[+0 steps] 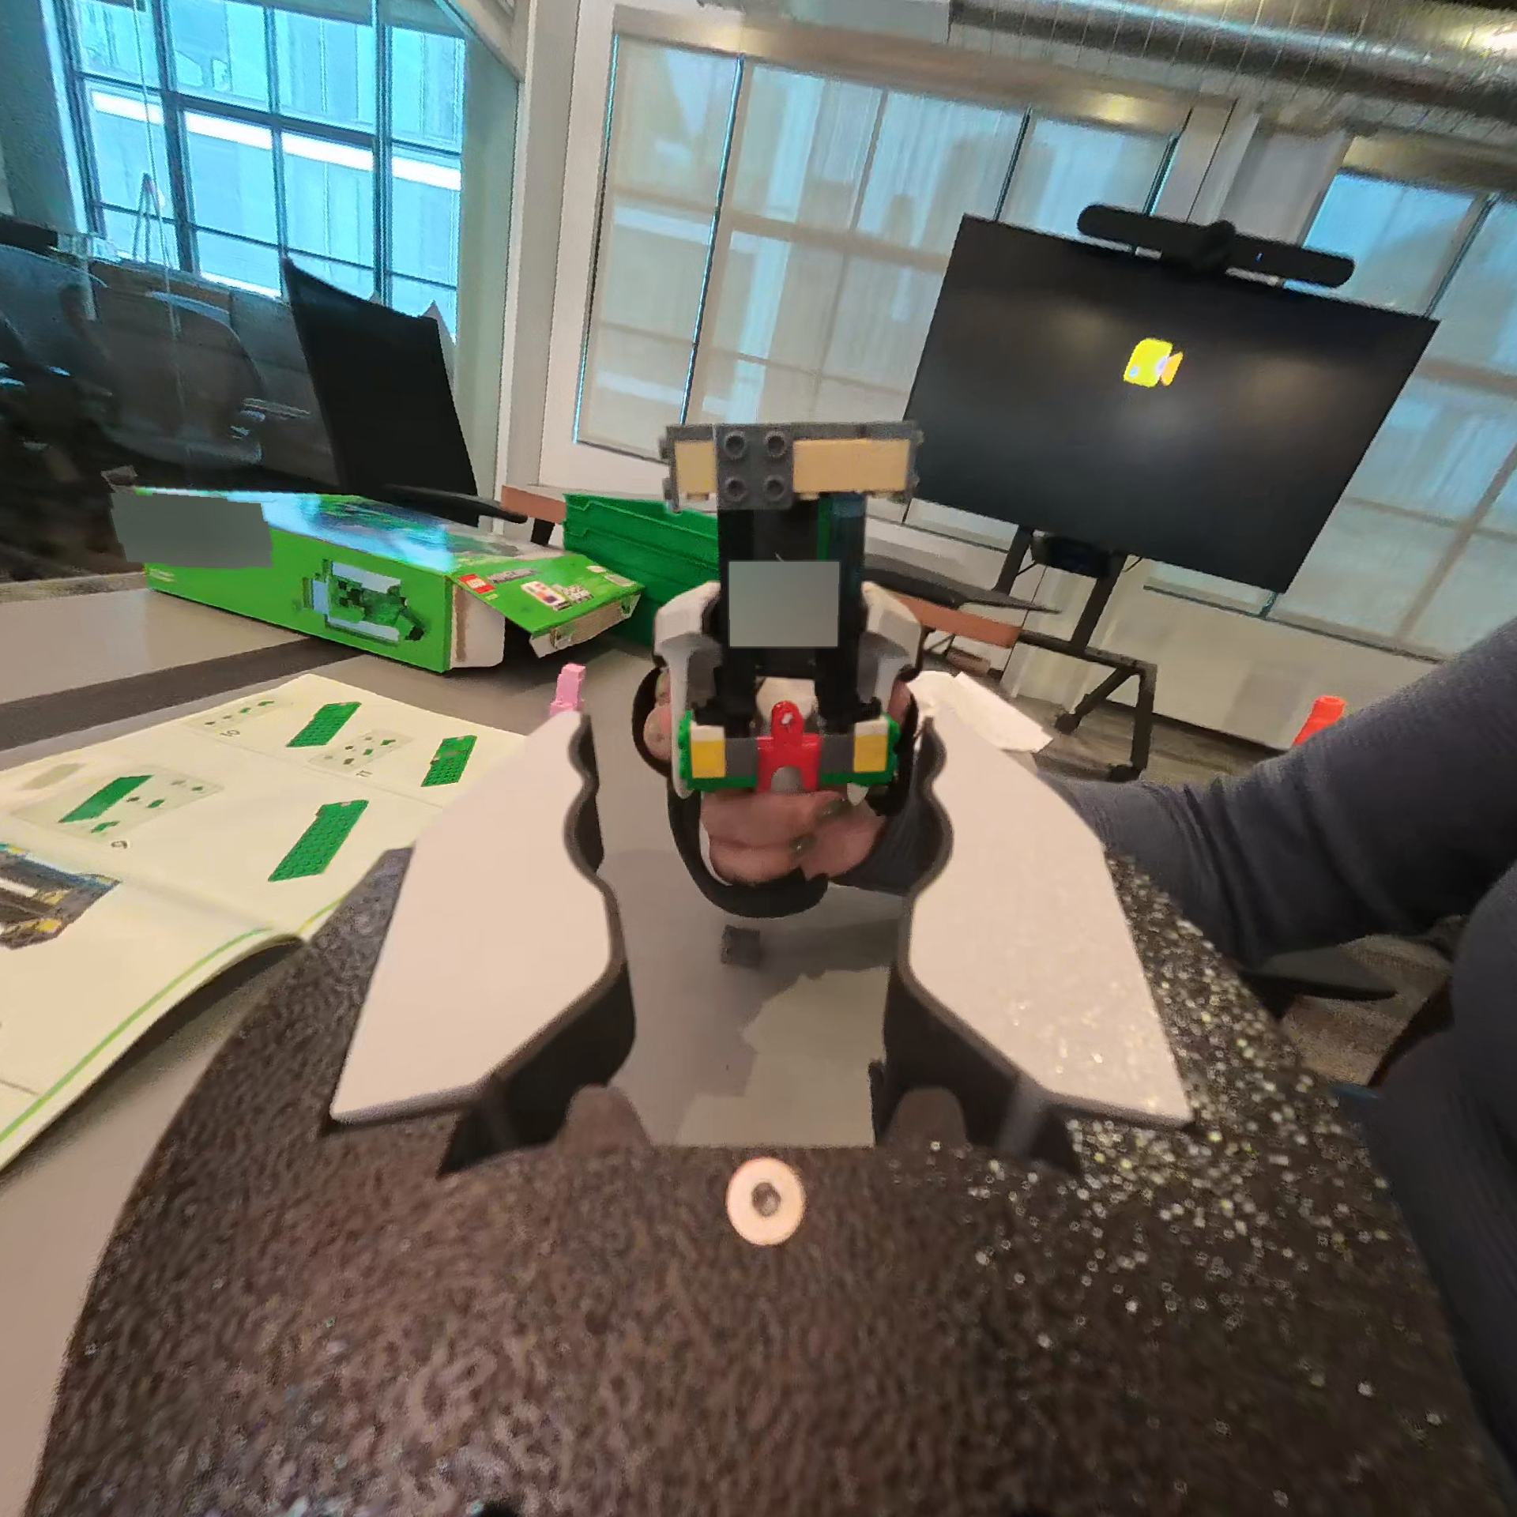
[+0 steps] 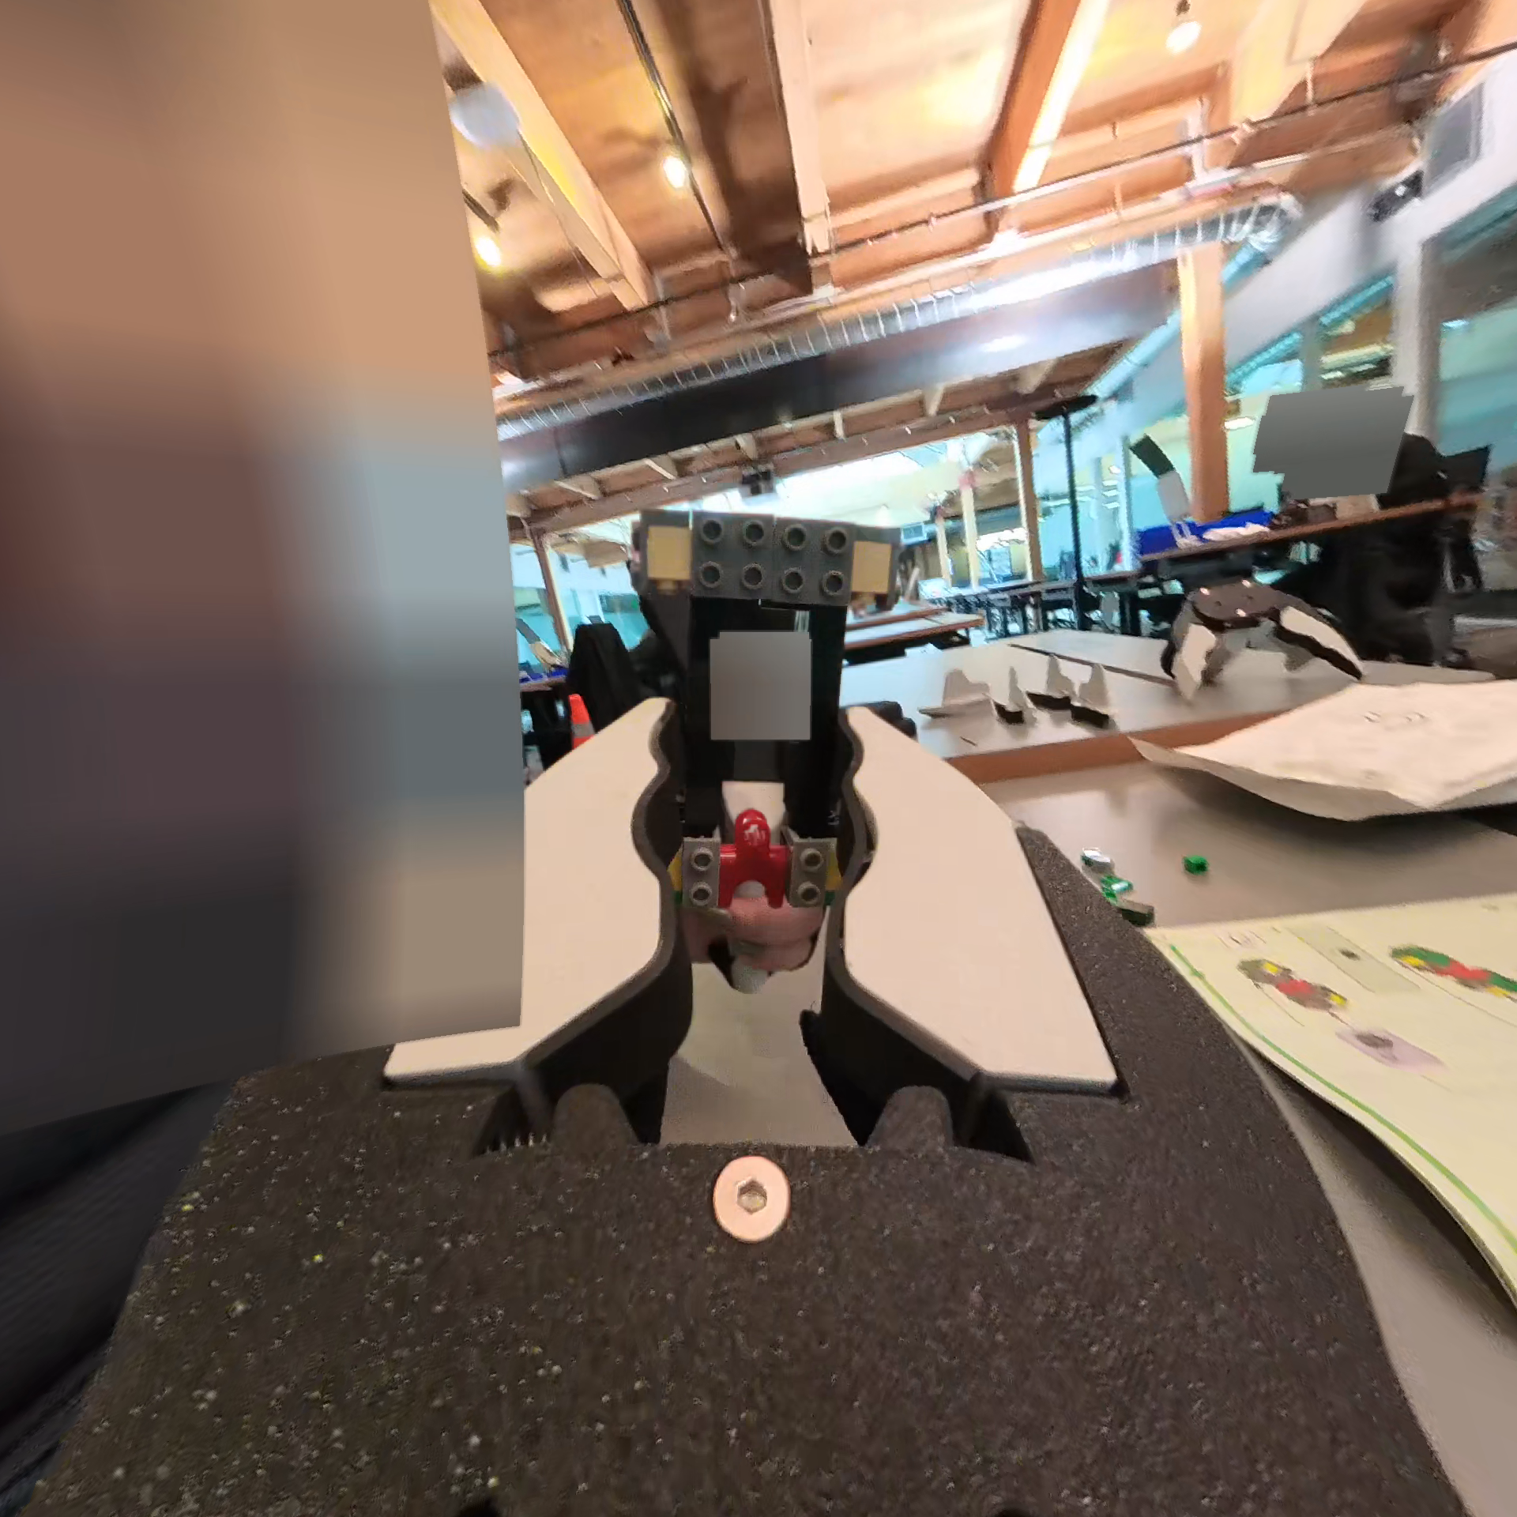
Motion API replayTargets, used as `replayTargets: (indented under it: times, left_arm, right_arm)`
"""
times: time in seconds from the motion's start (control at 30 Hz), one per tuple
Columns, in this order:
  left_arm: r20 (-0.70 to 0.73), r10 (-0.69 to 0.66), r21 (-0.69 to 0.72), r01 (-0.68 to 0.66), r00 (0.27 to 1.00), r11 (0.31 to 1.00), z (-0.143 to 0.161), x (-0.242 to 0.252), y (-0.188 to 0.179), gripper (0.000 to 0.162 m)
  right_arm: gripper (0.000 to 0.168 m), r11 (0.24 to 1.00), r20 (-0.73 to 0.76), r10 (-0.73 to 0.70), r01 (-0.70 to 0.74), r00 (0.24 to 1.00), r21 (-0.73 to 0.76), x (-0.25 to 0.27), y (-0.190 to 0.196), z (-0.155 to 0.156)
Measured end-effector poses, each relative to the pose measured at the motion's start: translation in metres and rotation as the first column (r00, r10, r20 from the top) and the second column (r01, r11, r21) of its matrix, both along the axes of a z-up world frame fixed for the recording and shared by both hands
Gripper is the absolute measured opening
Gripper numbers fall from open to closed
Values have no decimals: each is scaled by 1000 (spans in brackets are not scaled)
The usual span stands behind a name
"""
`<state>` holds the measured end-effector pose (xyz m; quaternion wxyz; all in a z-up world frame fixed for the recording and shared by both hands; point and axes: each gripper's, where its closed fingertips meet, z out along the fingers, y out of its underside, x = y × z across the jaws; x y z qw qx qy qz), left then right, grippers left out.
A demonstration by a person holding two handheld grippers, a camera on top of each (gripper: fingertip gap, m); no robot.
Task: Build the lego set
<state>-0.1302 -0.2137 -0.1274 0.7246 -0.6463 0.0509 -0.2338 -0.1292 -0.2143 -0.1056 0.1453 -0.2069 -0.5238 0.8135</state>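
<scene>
A lego model (image 1: 784,525), a black tower with a grey and tan studded top and a green, yellow and red base, is held up in the air. My right gripper (image 2: 759,718) is shut on the black tower (image 2: 759,624), base toward the camera. In the left wrist view the right gripper (image 1: 784,648) shows as white fingers clamped on the tower, with a hand behind. My left gripper (image 1: 751,726) is open and empty, pointing at the model's base from close by. A small dark grey brick (image 1: 743,944) lies on the table below.
An open instruction booklet (image 1: 164,821) lies left, also in the right wrist view (image 2: 1354,1026). A green lego box (image 1: 328,575), a green crate (image 1: 640,542) and a pink figure (image 1: 569,688) sit behind. Loose green pieces (image 2: 1120,886) and a paper bag (image 2: 1354,755) lie on the table. A dark screen (image 1: 1149,394) stands beyond. Left and right tips are no more than a few centimetres apart. The small dark grey brick (image 1: 743,944) is about 15 cm from my left fingertips.
</scene>
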Motion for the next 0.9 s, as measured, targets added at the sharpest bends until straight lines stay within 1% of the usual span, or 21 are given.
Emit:
replayTargets:
  times: [0.1, 0.23, 0.3, 0.37, 0.57, 0.67, 0.77, 0.83, 0.9]
  left_arm:
    - [-57, 7, -24, -8, 998, 1000, 2, 8, 8, 77]
    - [-169, 55, -43, -64, 984, 997, 1, 15, 18, 78]
    - [-228, 69, -57, -85, 971, 995, -3, 18, 21, 79]
    - [-256, 63, -80, -86, 965, 993, -8, 21, 24, 81]
    - [-191, 19, -96, -38, 981, 995, -12, 29, 31, 80]
    - [-195, 23, -74, -38, 980, 997, -11, 31, 33, 64]
    - [-195, 32, -62, -44, 980, 997, -10, 31, 34, 64]
    - [-203, 42, -61, -55, 978, 997, -11, 29, 33, 63]
    - [-208, 69, -70, -85, 976, 994, -12, 23, 32, 63]
  right_arm:
    - [34, 1000, -31, -10, 10, 999, -4, 2, 3, 1]
    - [34, 1000, -63, -18, 18, 998, 4, 6, 3, 1]
    - [34, 1000, -83, -29, 29, 996, 1, 8, 4, 2]
    - [34, 999, -89, -29, 28, 996, -17, 9, 5, 4]
    - [34, 999, -98, -27, 24, 995, -31, 9, 4, 5]
    - [34, 999, -107, -24, 19, 994, -40, 10, 3, 6]
    - [34, 999, -110, -29, 25, 993, -41, 10, 5, 6]
    - [43, 997, -112, -58, 53, 992, -48, 8, 8, 7]
    - [52, 993, -110, -118, 114, 987, -42, 7, 18, 9]
